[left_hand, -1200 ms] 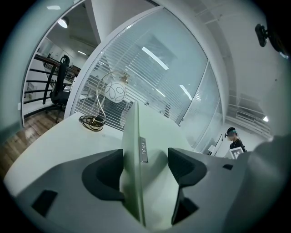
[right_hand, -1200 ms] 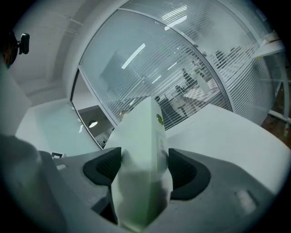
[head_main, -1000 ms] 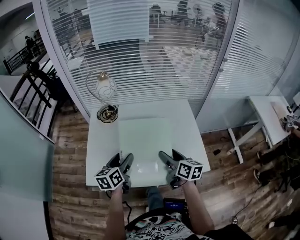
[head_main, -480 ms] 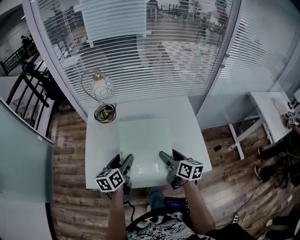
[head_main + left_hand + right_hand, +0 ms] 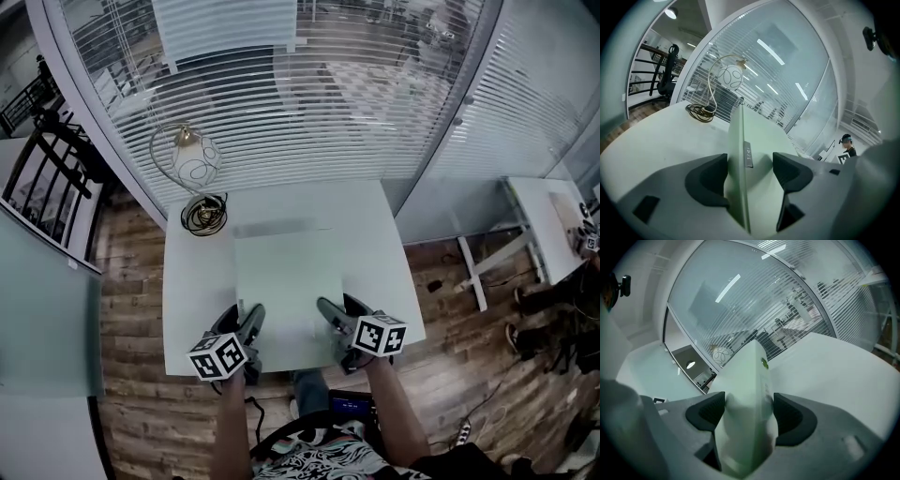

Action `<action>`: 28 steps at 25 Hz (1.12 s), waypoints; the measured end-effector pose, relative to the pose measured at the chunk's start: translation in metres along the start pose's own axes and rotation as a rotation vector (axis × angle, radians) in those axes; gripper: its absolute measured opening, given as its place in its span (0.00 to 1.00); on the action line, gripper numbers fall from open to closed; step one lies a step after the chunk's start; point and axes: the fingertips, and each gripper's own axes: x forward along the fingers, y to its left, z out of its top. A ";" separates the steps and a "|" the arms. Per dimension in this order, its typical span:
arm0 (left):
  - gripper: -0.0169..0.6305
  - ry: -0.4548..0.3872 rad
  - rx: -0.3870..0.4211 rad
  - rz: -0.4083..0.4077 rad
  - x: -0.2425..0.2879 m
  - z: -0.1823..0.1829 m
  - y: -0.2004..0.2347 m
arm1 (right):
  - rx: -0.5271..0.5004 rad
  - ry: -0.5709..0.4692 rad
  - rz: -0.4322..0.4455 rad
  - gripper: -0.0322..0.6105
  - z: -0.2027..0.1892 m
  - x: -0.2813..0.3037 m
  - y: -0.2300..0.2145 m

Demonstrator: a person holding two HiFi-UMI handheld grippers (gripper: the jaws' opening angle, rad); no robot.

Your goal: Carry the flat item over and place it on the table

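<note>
Fingers [image 5: 707, 180] of the left gripper [image 5: 246, 323] and the right gripper [image 5: 330, 317] each clamp the near edge of the flat green panel [image 5: 286, 277], held over the white counter [image 5: 192, 291]. Placing seems underway. Next, lower it level until it rests, then release both.

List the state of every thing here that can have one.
Green panel: held level over the white table, seemingly not set down yet.
Left gripper: shut on the panel's near edge.
Right gripper: shut on that same edge.
Lamp: upright, seems unlit.
Lamp cord: coiled at the lamp's base.
Blinds: lowered, slats partly open.
</note>
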 end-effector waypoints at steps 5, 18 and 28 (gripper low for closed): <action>0.49 0.022 -0.018 0.018 0.014 -0.006 0.010 | 0.019 0.029 -0.006 0.53 -0.003 0.013 -0.014; 0.49 0.088 -0.061 0.053 0.046 -0.025 0.039 | 0.069 0.094 -0.039 0.53 -0.019 0.043 -0.048; 0.49 0.120 -0.080 0.066 0.062 -0.038 0.049 | 0.089 0.122 -0.062 0.53 -0.027 0.051 -0.066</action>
